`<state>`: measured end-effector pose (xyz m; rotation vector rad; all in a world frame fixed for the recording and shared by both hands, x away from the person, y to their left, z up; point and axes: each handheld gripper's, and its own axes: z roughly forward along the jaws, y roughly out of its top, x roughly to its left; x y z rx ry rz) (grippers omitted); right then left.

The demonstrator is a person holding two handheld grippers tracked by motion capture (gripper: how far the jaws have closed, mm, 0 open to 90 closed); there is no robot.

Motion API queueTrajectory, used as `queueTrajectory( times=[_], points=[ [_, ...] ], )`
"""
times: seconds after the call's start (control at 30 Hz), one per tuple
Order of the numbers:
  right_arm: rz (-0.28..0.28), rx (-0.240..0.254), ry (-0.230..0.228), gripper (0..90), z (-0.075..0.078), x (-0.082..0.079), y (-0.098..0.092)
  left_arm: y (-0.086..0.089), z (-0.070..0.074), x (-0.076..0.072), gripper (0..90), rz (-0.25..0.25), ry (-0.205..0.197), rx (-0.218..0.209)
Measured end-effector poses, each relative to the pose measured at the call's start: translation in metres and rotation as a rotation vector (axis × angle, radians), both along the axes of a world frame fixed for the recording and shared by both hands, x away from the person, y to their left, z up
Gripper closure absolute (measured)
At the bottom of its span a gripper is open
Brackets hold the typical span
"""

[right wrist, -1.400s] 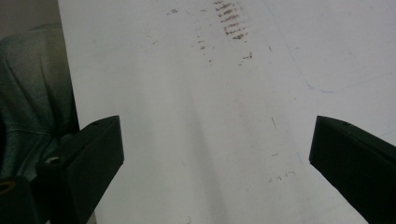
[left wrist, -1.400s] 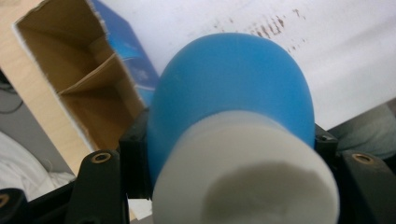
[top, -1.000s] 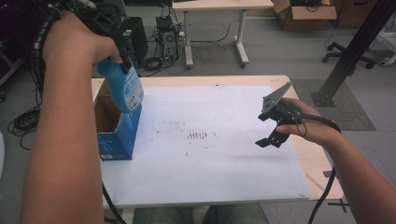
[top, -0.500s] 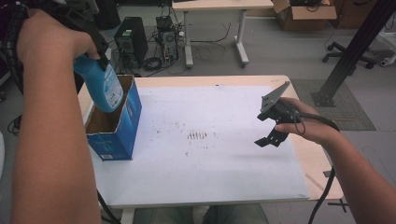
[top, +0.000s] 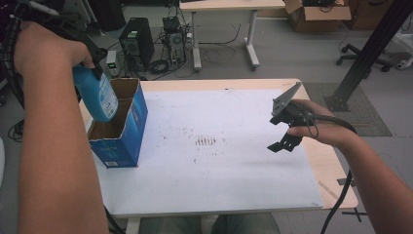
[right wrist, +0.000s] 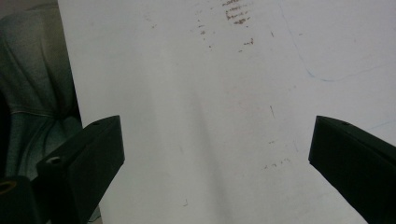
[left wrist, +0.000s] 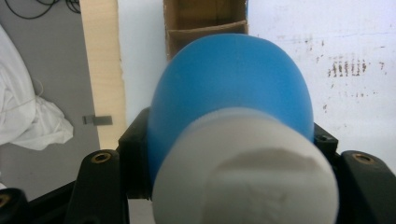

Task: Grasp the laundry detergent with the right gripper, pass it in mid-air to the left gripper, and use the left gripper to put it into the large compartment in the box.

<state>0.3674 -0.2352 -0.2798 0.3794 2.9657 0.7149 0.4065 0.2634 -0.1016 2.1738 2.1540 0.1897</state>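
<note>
We hold our left gripper [top: 92,61] raised at the bench's [top: 219,195] left edge, its fingers clamped on the neck of a blue bottle [top: 97,95] that hangs base-down, tilted over the open blue box [top: 124,131]. Our right hand [top: 307,124] hovers over the bench's right side, its right gripper [top: 282,131] pointing down, fingers [right wrist: 84,163] spread wide and empty.

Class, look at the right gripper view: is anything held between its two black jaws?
No, the right gripper stands open with bare white table sheet between its jaws.
</note>
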Motion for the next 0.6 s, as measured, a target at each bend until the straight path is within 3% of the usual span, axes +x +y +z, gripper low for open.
queueTrajectory(
  times=[0.47,0.6],
  points=[
    [0.008,-0.012,0.000,3.7,-0.002,-0.004,0.002,0.009,-0.041,0.007,38.0,0.007,0.034,-0.019],
    [0.022,0.003,-0.022,3.7,0.000,-0.007,0.004,0.011,-0.053,0.008,38.0,0.009,0.037,-0.010]
  ],
)
